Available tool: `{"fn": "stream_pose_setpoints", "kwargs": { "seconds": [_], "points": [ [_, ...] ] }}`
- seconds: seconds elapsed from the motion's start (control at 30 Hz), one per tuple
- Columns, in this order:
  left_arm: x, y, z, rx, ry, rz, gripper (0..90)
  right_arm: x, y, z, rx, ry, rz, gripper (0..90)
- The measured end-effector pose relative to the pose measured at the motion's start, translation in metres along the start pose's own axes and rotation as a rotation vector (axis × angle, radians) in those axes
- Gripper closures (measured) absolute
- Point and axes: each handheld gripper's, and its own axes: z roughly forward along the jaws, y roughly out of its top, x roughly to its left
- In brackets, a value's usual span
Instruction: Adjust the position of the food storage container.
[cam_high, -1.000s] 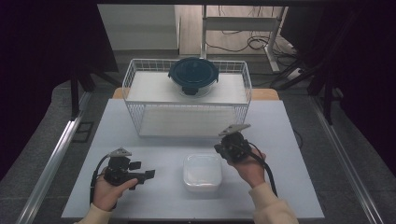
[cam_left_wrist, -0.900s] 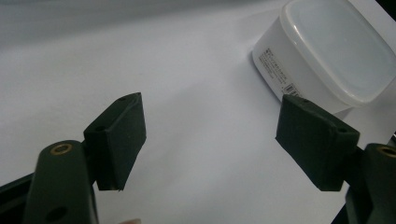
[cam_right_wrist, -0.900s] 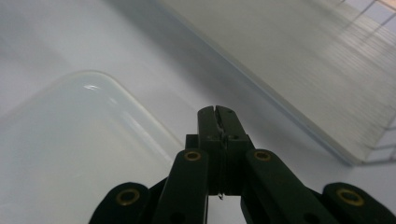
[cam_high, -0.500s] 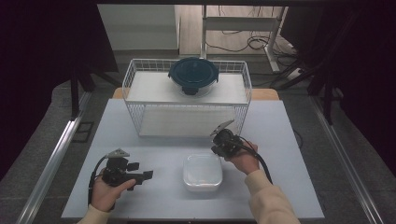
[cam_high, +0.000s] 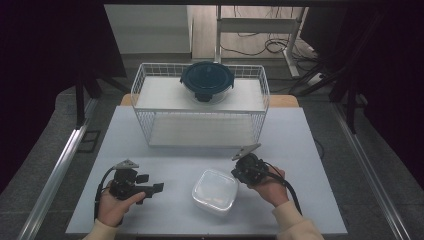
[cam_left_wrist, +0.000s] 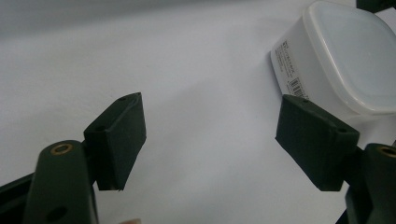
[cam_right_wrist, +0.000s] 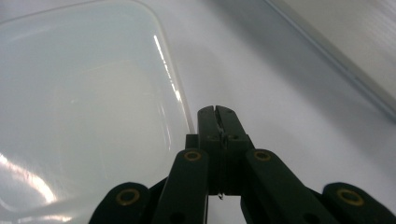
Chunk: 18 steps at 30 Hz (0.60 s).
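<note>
High view, your hands: both come in from the near edge of the white table (cam_high: 310, 135), the left gripper (cam_high: 150, 189) to the left of the translucent white square plastic container with its lid on (cam_high: 215, 191), the right gripper (cam_high: 239, 172) by the container's far right corner.

Right gripper view, jaw state: your right gripper (cam_right_wrist: 217, 112) has its two black jaws pressed together with nothing between them, the tips over bare table just beside the container's rounded lid edge (cam_right_wrist: 93, 116).

Left gripper view, jaw state: your left gripper (cam_left_wrist: 210, 135) stands with its jaws wide apart and empty; the container (cam_left_wrist: 336, 60) lies ahead and off to that view's right, beyond the right-hand pad, not between the pads.

Container, place: it sits flat on the table near the front edge, between your two hands, with no pad touching it.

Deciding relation: the right gripper is the nearer one, almost at the container's edge, but it is closed; the left is open but well apart from the container. You would judge that the right jaws must part before they can take the rim, or that the left must travel rightward to straddle the side wall.

Farther back: a white wire basket (cam_high: 200, 107) stands at the table's far side, and a round dark blue lidded container (cam_high: 207, 80) rests on its upper shelf, well apart from both hands.
</note>
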Motion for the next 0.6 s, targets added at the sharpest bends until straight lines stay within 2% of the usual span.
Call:
{"fn": "stream_pose_setpoints", "kwargs": {
  "seconds": [0.13, 0.3, 0.6],
  "points": [
    [0.000, 0.000, 0.000, -0.001, 0.000, 0.000, 23.5, 0.008, -0.014, -0.005, 0.012, -0.016, 0.009, 89.6],
    [-0.001, 0.000, 0.001, 0.001, 0.000, -0.003, 23.5, 0.024, -0.029, -0.009, 0.006, 0.008, 0.028, 89.6],
    [-0.002, -0.001, 0.002, 0.003, 0.001, -0.002, 23.5, 0.039, -0.041, -0.014, -0.013, 0.026, 0.022, 89.6]
  ]
}}
